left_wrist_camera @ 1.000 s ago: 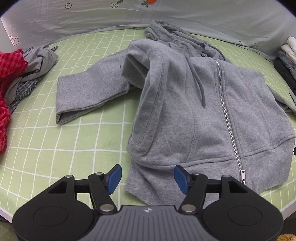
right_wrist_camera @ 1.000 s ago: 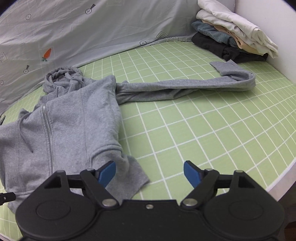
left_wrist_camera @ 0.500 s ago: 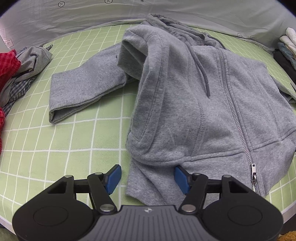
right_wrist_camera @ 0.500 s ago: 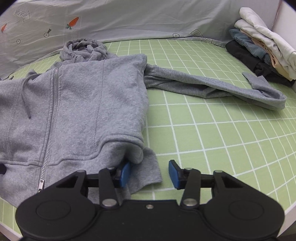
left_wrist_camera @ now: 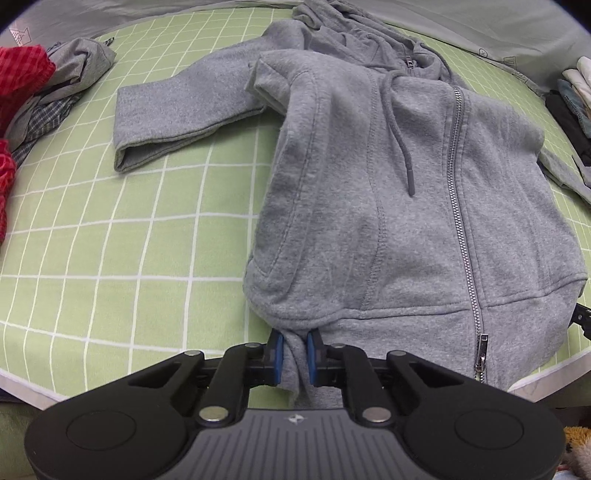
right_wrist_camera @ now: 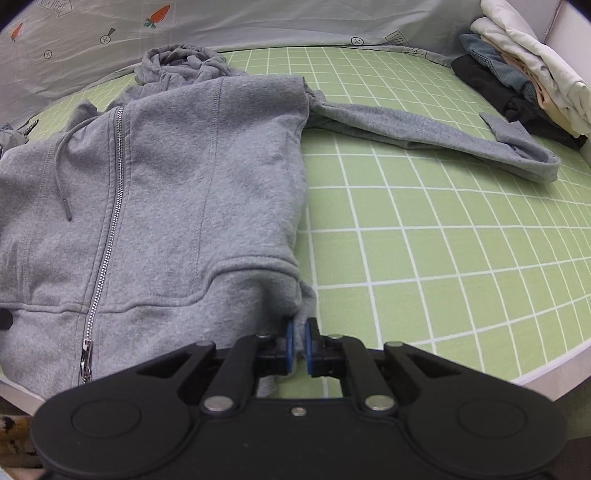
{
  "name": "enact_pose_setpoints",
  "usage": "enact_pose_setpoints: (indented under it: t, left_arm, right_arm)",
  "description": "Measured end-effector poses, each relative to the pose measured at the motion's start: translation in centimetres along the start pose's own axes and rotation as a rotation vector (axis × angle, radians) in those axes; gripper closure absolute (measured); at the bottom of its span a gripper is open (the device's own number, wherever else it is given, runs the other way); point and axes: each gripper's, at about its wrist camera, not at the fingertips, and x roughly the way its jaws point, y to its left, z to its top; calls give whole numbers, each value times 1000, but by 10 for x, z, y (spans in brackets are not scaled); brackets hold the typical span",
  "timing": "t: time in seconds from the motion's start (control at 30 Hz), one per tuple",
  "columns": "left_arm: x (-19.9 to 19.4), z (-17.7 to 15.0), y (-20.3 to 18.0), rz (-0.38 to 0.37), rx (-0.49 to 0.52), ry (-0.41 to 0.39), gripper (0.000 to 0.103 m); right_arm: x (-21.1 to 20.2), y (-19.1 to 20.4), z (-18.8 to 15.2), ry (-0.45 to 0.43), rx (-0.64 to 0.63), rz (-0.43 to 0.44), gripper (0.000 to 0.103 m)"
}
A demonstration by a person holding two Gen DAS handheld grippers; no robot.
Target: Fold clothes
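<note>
Fig. 1: Grey hoodie [left_wrist_camera: 424,206] pinched at both hem corners.
L gripper [left_wrist_camera: 294,350] & R gripper [right_wrist_camera: 299,345] clenched on hem; 2 sleeves spread out, body unfolded; folded pile [right_wrist_camera: 524,70] nearby.

grey zip hoodie [left_wrist_camera: 424,206] | front up, zipped | sleeves spread

surface: green white-grid cover [right_wrist_camera: 443,258] | backdrop: grey printed sheet [right_wrist_camera: 258,22] | light: even
</note>
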Motion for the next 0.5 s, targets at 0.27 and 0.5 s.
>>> enact_pose_setpoints:
  t: [0.27, 0.5]
  left_arm:
    - [-4, -16, -4, 9, 44, 2, 85]
    - [-7, -19, 2, -13, -26, -28, 79]
  right_arm:
    - [-6, 5, -9, 4, -22, -21, 92]
    - [-5, -15, -1, -39, 45, -49, 66]
